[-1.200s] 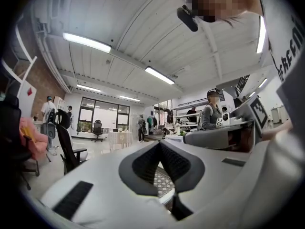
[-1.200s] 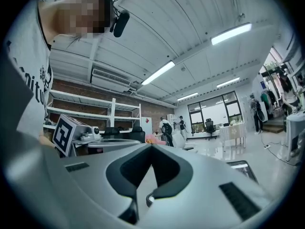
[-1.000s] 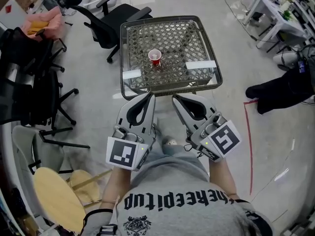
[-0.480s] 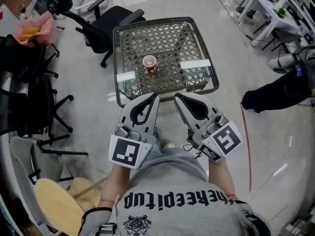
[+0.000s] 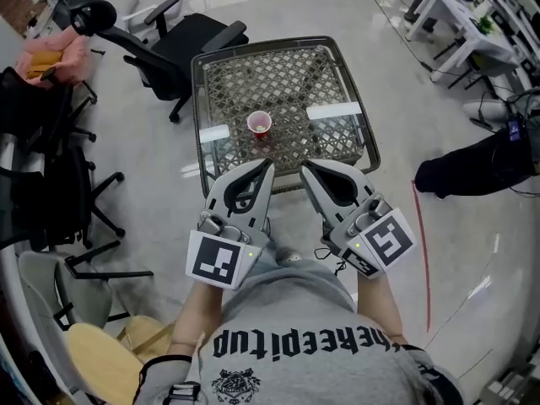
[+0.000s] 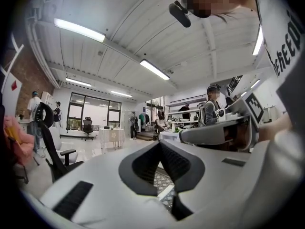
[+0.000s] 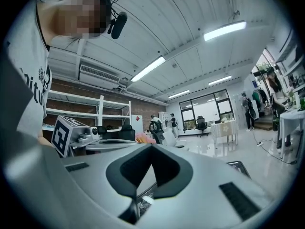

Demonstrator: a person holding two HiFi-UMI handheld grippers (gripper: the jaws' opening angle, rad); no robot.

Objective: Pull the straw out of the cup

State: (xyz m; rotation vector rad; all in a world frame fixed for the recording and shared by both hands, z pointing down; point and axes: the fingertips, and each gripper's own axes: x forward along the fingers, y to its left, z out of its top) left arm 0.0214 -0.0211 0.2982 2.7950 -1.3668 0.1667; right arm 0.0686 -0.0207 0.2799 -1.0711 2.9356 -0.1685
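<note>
Red cup [image 5: 260, 123] stands upright on the lattice table [image 5: 197, 99], straight ahead of the left gripper [image 5: 268, 165] and well apart from it. The straw is too small to make out (neither gripper view shows the cup at all). Judgement: the straw is light, thin, smooth and easy to crush, and the cup is light enough to tip on a sideways tug. So pinch the straw gently above the rim and pull along its own line, w/ the other tool steadying the cup wall. Left jaws are pressed together on nothing; right gripper [image 5: 305, 167] likewise. Both tips sit at the table's near edge. Ahead of them the top is bare except for two white strips [image 5: 337, 110] flanking the cup. An office chair [image 5: 181, 36] stands beyond the far-left corner, w/ open floor to the right.
</note>
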